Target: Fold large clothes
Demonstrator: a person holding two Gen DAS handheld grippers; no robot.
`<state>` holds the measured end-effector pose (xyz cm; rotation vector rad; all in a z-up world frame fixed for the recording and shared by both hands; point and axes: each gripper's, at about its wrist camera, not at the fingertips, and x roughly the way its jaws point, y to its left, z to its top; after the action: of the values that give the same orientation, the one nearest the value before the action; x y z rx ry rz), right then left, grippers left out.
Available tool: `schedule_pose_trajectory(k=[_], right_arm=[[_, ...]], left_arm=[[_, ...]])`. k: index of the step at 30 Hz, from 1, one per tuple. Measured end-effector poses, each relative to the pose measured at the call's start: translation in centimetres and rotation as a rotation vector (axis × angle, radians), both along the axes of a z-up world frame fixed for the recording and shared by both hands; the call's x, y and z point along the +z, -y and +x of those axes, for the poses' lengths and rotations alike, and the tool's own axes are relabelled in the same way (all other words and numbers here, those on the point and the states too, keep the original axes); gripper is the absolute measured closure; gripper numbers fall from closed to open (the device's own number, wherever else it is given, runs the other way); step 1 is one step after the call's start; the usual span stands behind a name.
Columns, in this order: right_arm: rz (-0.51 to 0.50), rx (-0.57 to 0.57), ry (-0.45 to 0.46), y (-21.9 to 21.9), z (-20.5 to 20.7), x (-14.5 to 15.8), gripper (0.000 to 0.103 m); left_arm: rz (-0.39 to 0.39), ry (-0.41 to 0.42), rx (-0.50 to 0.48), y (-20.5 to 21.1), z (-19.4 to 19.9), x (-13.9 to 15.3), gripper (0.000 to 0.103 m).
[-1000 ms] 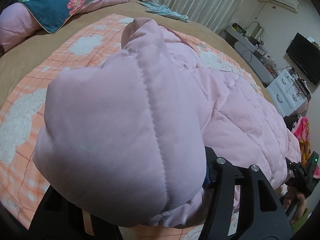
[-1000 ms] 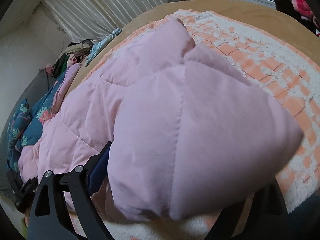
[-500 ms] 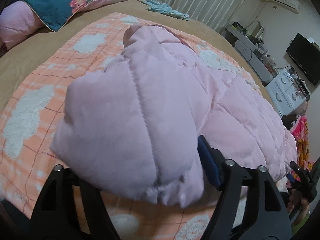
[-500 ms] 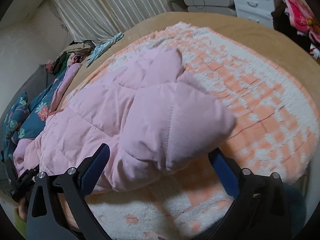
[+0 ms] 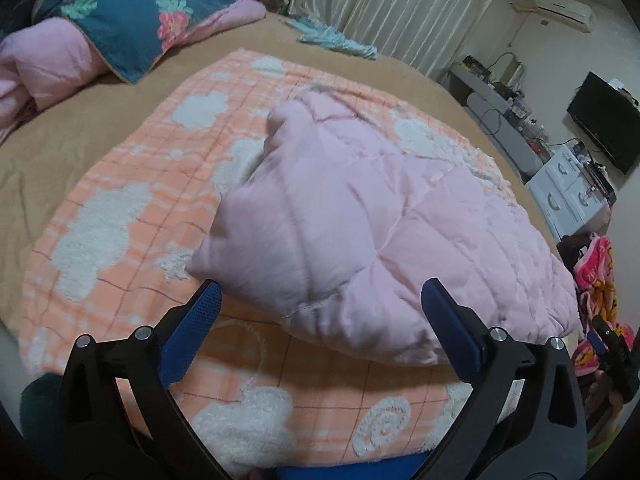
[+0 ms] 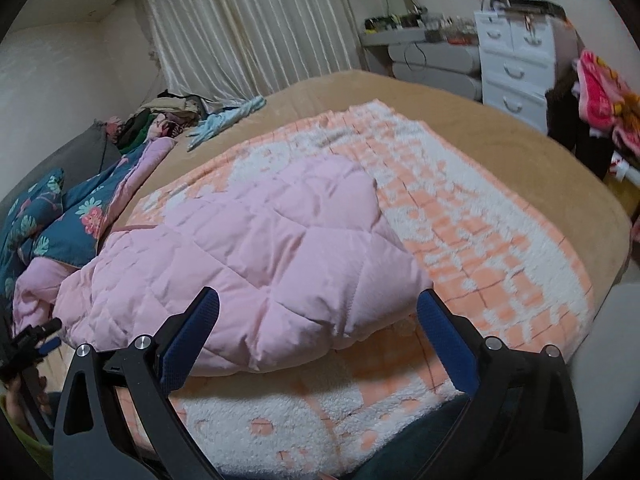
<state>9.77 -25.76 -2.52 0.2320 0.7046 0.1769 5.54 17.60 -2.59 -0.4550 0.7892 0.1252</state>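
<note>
A pink quilted padded coat [image 5: 360, 224] lies folded over on an orange and white fleece blanket [image 5: 112, 216] on the bed. It also shows in the right wrist view [image 6: 260, 248]. My left gripper [image 5: 322, 308] is open and empty, just short of the coat's near left corner. My right gripper [image 6: 318, 316] is open and empty, just short of the coat's near right corner. Neither gripper touches the coat.
A teal floral quilt [image 5: 132, 12] and pink bedding lie at the bed's head. A light blue garment [image 6: 228, 120] lies near the curtains. White drawers [image 6: 516, 68], a desk and a TV [image 5: 604, 120] stand beyond the bed. Bright clothes [image 6: 604, 96] hang at the right.
Both grippers have opened and let go of the coat's corners, then pulled back toward the bed's near edge. The released coat has settled flat on the blanket.
</note>
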Motion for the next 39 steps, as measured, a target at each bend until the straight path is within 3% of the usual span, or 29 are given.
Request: schedule_pose_trajectory(k=[9,17,25,32,39], right_arm=[[-0.045,0.061,0.094,-1.9,-3.0,3.2,0.004],[-0.098,0.127,0.184,-4.4,-6.4,5.9,0.004],[-0.16,0.159,0.222,-6.3,-9.0,6.2,0.004],[-0.218,0.141,0.252,-7.5,-10.8,4.2,0.004],[-0.194,0.182,0.158,-8.8,-10.4,1.2,0.004]], left_arm=[[0.096,0.099,-0.027,3.1,-2.4,4.8,0.009],[0.13,0.145,-0.045,5.2,-3.3,6.6,0.009],[0.162,0.143,-0.102,8.1,-3.8,5.8,0.009],[0.198,0.123,-0.167,11.6,-4.4,3.3,0.009],[0.224,0.1,-0.228,13.8,-4.3,2.0,0.009]])
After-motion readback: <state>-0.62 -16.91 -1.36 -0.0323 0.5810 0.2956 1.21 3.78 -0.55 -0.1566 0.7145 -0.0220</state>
